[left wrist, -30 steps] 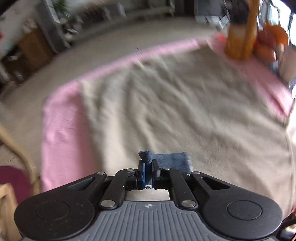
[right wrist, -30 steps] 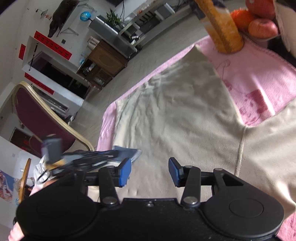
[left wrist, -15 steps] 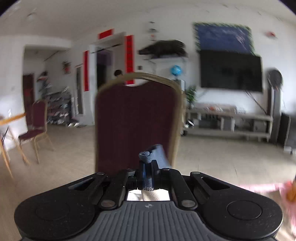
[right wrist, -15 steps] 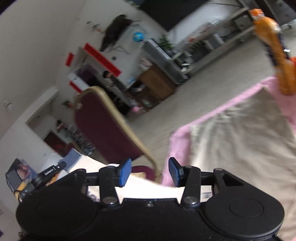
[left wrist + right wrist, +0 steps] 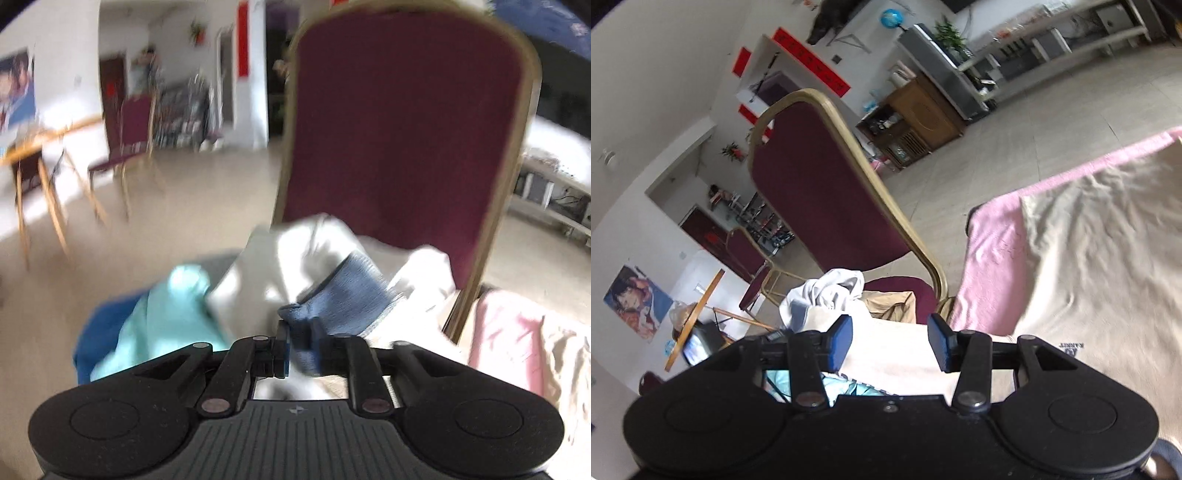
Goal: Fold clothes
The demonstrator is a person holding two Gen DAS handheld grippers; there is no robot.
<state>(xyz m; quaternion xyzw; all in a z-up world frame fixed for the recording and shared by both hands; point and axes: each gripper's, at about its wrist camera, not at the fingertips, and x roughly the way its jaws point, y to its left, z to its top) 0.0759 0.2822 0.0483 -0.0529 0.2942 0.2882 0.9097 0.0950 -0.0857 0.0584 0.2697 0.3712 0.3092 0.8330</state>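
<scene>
Blue-grey knit cloth (image 5: 347, 295) is pinched in my left gripper (image 5: 299, 350); the jaws are clenched on its bunched end, and the rest runs forward and up to the right, its far edge paler and ribbed. It hangs over a heap of clothes on the seat of a maroon chair (image 5: 406, 122). Within the heap, a white garment (image 5: 295, 254) is crumpled and brightly lit, a pale turquoise piece (image 5: 173, 314) lies to its left, and a darker blue piece (image 5: 99, 332) sits at the heap's left edge. Motion blur softens this view, so finer folds cannot be judged.

My right gripper (image 5: 890, 343) is released, its blue pads (image 5: 840, 343) well apart with nothing between them. It hangs over a pale cloth at the chair's near edge. Past the pads, a white garment (image 5: 827, 291) is bunched on the seat beside a tan piece (image 5: 890, 302); turquoise (image 5: 849, 387) shows under the gripper body.

To the right, a beige shirt (image 5: 1100, 266) lies spread on a pink blanket (image 5: 990, 251), lightly rippled, with a small printed mark near its close edge. The blanket's left border shows as a strip beyond the shirt's edge, just beside the chair's gold frame (image 5: 908, 236).

The chair back stands upright behind the heap and closes that side. Bare tiled floor (image 5: 1034, 122) lies open beyond the blanket toward a wooden cabinet (image 5: 916, 125).
</scene>
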